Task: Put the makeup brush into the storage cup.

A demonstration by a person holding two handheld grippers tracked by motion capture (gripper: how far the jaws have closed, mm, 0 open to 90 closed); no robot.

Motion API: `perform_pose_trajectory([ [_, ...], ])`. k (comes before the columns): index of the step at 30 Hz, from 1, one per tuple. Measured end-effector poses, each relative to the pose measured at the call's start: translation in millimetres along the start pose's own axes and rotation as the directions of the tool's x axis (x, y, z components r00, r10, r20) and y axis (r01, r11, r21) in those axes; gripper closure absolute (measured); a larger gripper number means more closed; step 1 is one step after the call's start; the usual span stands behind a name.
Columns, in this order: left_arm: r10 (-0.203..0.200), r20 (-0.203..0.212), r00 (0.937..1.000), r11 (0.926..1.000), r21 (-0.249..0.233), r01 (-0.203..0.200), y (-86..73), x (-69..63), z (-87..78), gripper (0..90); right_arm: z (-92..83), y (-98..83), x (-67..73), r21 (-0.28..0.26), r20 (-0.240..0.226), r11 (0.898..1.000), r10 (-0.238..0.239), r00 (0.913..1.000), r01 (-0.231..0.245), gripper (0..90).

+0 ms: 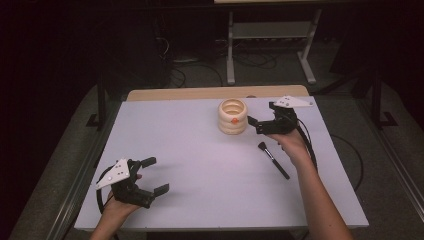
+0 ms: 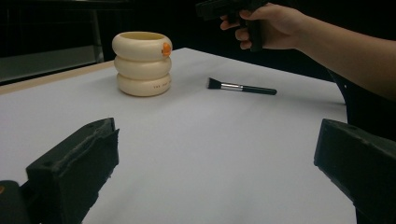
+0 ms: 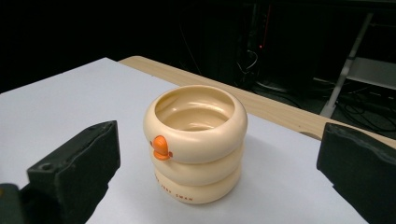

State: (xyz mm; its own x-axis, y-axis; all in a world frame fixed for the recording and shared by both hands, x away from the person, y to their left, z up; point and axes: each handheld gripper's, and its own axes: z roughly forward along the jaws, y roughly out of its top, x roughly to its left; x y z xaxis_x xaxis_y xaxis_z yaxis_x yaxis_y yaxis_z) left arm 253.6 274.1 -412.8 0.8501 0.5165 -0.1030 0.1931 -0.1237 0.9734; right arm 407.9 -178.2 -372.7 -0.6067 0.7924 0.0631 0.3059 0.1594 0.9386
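A cream cup (image 1: 232, 116) shaped like three stacked rings, with a small orange knob on its side, stands upright at the back middle of the white table (image 1: 200, 165). Just to its right, my right gripper (image 1: 262, 114) is held open, its jaws pointing at the cup and apart from it. In the right gripper view the cup (image 3: 196, 140) sits ahead between the spread jaws and its inside looks empty. A black makeup brush (image 1: 273, 160) lies flat below my right hand. My left gripper (image 1: 155, 175) is open and empty near the front left corner. From there, the left gripper view takes in the cup (image 2: 142, 63) and brush (image 2: 240, 87).
A bare wooden strip (image 1: 215, 93) runs along the table's far edge. Beyond it are a white metal frame (image 1: 270, 45) and cables on a dark floor. The person's right hand and gripper (image 2: 233, 11) hang over the table's far side in the left gripper view.
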Motion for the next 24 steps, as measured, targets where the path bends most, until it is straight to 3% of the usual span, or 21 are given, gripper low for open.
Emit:
perform_pose_trajectory([
  [7,-0.006,0.003,1.0,1.0,-0.003,0.006,-0.4,0.2,0.6,0.0,1.7,2.1,-0.3,0.051,0.022,0.999,0.005,0.9998,-0.006,0.0],
  [12,-0.002,0.004,1.0,1.0,-0.003,0.002,-0.4,-0.6,0.3,0.0,-0.6,2.2,3.3,0.119,0.027,0.993,-0.001,0.9996,-0.002,0.0],
  [24,0.001,0.001,1.0,1.0,-0.003,-0.001,-0.5,-0.3,-0.8,0.0,-10.6,4.8,-0.8,0.183,0.043,0.983,0.004,0.9991,-0.012,0.0],
])
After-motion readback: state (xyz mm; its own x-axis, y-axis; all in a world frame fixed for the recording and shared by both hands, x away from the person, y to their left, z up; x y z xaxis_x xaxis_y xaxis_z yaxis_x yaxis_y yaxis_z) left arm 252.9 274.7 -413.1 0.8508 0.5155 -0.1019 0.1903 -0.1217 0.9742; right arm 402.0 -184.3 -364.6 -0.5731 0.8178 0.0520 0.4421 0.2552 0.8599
